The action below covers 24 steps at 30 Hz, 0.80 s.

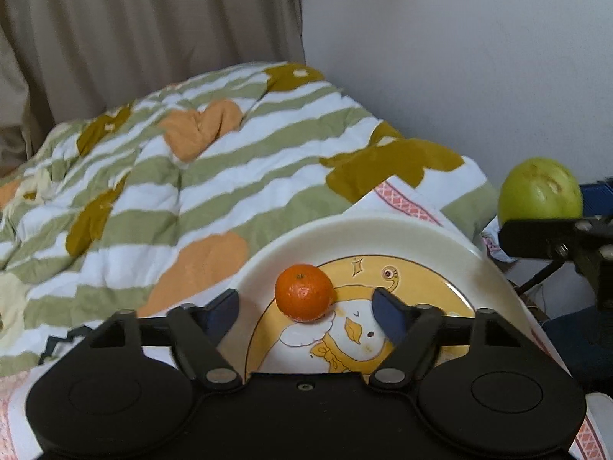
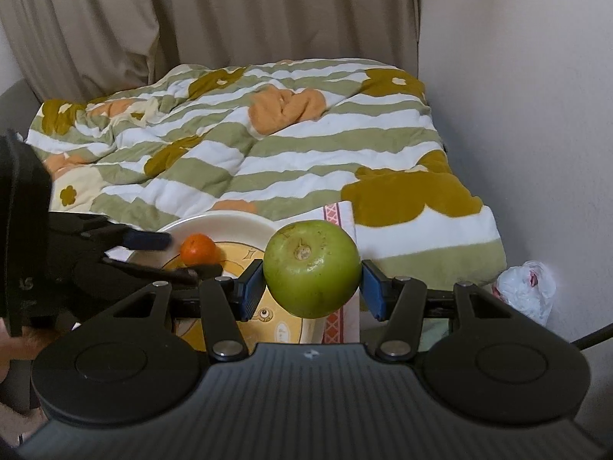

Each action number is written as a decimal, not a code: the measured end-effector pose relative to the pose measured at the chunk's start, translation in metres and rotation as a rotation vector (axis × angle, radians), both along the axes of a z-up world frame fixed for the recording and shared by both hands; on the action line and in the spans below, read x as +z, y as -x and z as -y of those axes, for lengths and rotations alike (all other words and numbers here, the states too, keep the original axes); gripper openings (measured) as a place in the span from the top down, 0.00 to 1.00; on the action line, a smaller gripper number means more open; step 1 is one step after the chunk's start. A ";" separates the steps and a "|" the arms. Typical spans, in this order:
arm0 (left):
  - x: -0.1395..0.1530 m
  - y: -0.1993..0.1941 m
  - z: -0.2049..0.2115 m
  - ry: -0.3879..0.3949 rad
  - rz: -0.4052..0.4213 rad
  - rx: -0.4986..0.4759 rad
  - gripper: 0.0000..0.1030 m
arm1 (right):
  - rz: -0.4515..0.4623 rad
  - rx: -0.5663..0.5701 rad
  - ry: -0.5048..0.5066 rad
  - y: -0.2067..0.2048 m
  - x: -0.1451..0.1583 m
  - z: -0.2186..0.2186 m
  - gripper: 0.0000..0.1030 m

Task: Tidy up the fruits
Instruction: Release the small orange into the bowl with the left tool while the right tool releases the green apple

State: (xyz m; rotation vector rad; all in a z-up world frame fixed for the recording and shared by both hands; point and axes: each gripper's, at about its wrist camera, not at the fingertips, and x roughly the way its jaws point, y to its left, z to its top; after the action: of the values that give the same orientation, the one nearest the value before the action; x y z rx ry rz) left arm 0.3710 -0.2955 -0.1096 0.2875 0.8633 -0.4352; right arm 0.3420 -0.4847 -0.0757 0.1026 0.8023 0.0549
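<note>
Left tongs [image 1: 306, 306] wide around mandarin [image 1: 304, 298] on plate [image 1: 364, 230], right tongs [image 2: 312, 283] gripping green apple [image 2: 311, 268], quilt [image 1: 191, 176] behind

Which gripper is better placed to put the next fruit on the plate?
Right: the right gripper grips the green fruit above the plate; the left gripper is open, its mandarin already there.

glossy ceramic plate [image 1: 383, 230]; soft quilted cloth blanket [image 1: 191, 176]; matt pebbled tangerine [image 1: 304, 297].

orange tangerine [image 1: 304, 292] on a cream plate [image 1: 383, 230] with a yellow cartoon duck print, green apple [image 2: 311, 268], quilt [image 1: 172, 176] striped green-white with mustard flowers, orange hearts
</note>
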 end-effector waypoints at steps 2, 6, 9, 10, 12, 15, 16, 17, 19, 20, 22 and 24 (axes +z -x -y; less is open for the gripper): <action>0.005 0.004 -0.003 0.005 0.000 -0.007 0.20 | 0.007 -0.003 0.011 0.002 0.006 0.000 0.33; 0.014 0.015 -0.014 0.019 0.006 0.001 0.11 | 0.017 0.017 0.021 0.003 0.013 -0.006 0.33; 0.022 0.023 -0.023 0.022 0.012 0.026 0.11 | 0.016 0.047 0.027 0.000 0.013 -0.014 0.33; 0.024 0.025 -0.027 0.019 0.012 0.035 0.11 | 0.014 0.055 0.029 -0.001 0.012 -0.017 0.33; 0.028 0.029 -0.033 0.022 0.005 0.049 0.11 | 0.010 0.073 0.031 -0.006 0.009 -0.023 0.33; 0.031 0.032 -0.042 0.023 -0.007 0.077 0.11 | 0.004 0.107 0.042 -0.013 0.000 -0.033 0.33; 0.031 0.033 -0.046 0.023 -0.012 0.088 0.11 | 0.000 0.117 0.046 -0.015 -0.004 -0.036 0.33; 0.031 0.033 -0.049 0.024 -0.017 0.098 0.11 | -0.005 0.128 0.053 -0.018 -0.008 -0.040 0.33; 0.031 0.034 -0.056 0.035 -0.035 0.122 0.11 | -0.013 0.152 0.064 -0.025 -0.019 -0.047 0.33; 0.031 0.034 -0.059 0.043 -0.041 0.133 0.11 | -0.017 0.163 0.069 -0.027 -0.023 -0.050 0.33; 0.032 0.036 -0.065 0.059 -0.049 0.150 0.11 | -0.025 0.181 0.076 -0.031 -0.031 -0.056 0.33; 0.031 0.038 -0.069 0.060 -0.052 0.163 0.11 | -0.028 0.198 0.083 -0.035 -0.038 -0.060 0.33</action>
State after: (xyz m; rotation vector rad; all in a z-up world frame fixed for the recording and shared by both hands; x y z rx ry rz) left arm 0.3331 -0.2270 -0.0783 0.1497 0.9150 -0.3169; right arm 0.3773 -0.4247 -0.1134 -0.0551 0.8393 0.2075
